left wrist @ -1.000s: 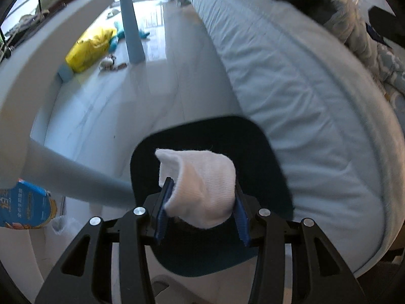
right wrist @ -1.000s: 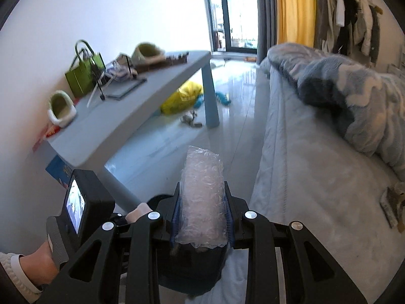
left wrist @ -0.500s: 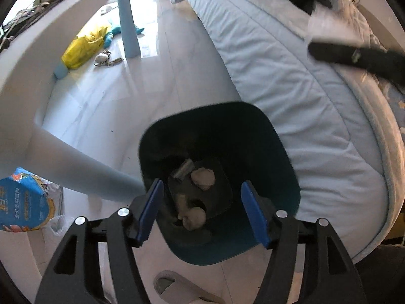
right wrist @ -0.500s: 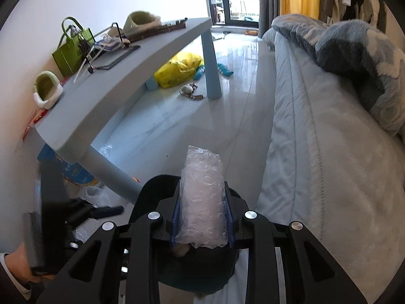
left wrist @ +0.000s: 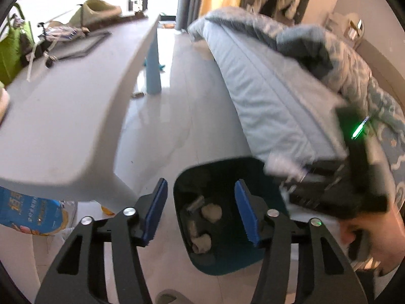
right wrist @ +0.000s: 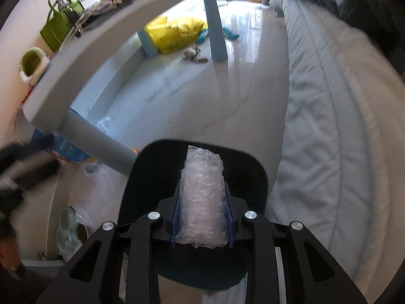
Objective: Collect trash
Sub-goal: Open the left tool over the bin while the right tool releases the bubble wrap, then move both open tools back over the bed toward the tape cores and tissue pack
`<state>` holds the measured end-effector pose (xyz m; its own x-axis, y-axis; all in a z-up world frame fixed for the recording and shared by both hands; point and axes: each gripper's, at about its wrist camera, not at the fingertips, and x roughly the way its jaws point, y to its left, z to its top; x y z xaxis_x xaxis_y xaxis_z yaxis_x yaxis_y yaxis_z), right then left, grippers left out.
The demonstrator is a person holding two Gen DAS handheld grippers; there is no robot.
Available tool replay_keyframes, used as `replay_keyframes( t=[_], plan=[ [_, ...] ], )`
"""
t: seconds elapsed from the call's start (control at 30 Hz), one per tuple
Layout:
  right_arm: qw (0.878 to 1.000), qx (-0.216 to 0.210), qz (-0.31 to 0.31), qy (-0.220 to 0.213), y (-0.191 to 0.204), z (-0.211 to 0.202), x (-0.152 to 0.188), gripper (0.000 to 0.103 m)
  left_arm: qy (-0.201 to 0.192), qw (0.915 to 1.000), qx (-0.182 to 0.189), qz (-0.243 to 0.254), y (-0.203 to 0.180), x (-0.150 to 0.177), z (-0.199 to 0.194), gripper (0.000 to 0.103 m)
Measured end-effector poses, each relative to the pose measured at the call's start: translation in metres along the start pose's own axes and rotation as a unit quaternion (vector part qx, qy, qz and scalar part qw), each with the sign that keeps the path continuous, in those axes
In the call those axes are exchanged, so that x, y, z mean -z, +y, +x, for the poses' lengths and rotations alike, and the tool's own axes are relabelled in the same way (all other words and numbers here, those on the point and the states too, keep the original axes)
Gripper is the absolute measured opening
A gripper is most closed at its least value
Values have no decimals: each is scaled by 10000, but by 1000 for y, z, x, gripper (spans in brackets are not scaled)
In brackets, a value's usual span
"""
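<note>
Since 1 s ago: white sock has left the left gripper (left wrist: 201,204); its jaws opened, then have just been closing partway, nothing between them.

Left wrist view:
- Left gripper jaws stand moderately apart, blue pads bare, above the near rim of the trash bin (left wrist: 255,259), a dark teal bin on the floor (left wrist: 192,116).
- Bin interior holds several pale crumpled items (left wrist: 211,211); which one is the sock, cannot tell.
- Tabletop (left wrist: 73,106) to the left, w/ a green bag (left wrist: 10,55) at its far edge.
- Bed (left wrist: 273,93) to the right.
- Right gripper (left wrist: 286,177) shows blurred at the right edge, w/ the person's hand (left wrist: 374,238) behind it.

Right wrist view:
- Right gripper (right wrist: 202,215) jaws narrow, clamped on a roll of bubble wrap (right wrist: 202,197); roll sticks out forward past the pads.
- Roll hangs over the bin (right wrist: 258,177) opening, not released.
- Yellow bag (right wrist: 177,33) lies on the floor under the tabletop's (right wrist: 83,58) far end.
- Bed (right wrist: 334,126) lies just beside the bin, to the right.
</note>
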<state>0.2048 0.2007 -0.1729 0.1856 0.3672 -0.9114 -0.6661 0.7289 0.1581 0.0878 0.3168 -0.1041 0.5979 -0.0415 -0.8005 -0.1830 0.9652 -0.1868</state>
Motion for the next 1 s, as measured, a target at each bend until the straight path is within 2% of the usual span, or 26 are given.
replay_keyframes(
  t=[0.17,0.23,0.27,0.3,0.53,0.63,0.77,1.0],
  plan=[
    [9991,120,-162,379,3,20,12,30,-450,9990,34,-53,-8,-16,-24,52],
    [9987,137,-187,448,4,22,15,46,-565,9984,80,-59,-11,-23,-30,51],
    [9987,138,-194,446,4,22,16,58,-630,9979,114,-58,-14,-26,-34,51],
    [9989,124,-184,417,4,20,16,60,-681,9976,120,-33,-15,-28,-36,51],
    [9995,38,-259,187,0,-3,14,60,-1040,9946,-4,52,-29,-42,-55,51],
    [9995,-40,-304,-5,-3,-21,15,60,-1241,9923,53,-11,-36,-50,-67,51],
    [9978,-218,-423,-466,-10,-53,18,60,-1433,9895,204,-50,-51,-58,-79,51],
    [9931,-171,-451,-1071,-37,-97,29,60,-1547,9873,345,130,-89,-64,-81,51]
  ],
)
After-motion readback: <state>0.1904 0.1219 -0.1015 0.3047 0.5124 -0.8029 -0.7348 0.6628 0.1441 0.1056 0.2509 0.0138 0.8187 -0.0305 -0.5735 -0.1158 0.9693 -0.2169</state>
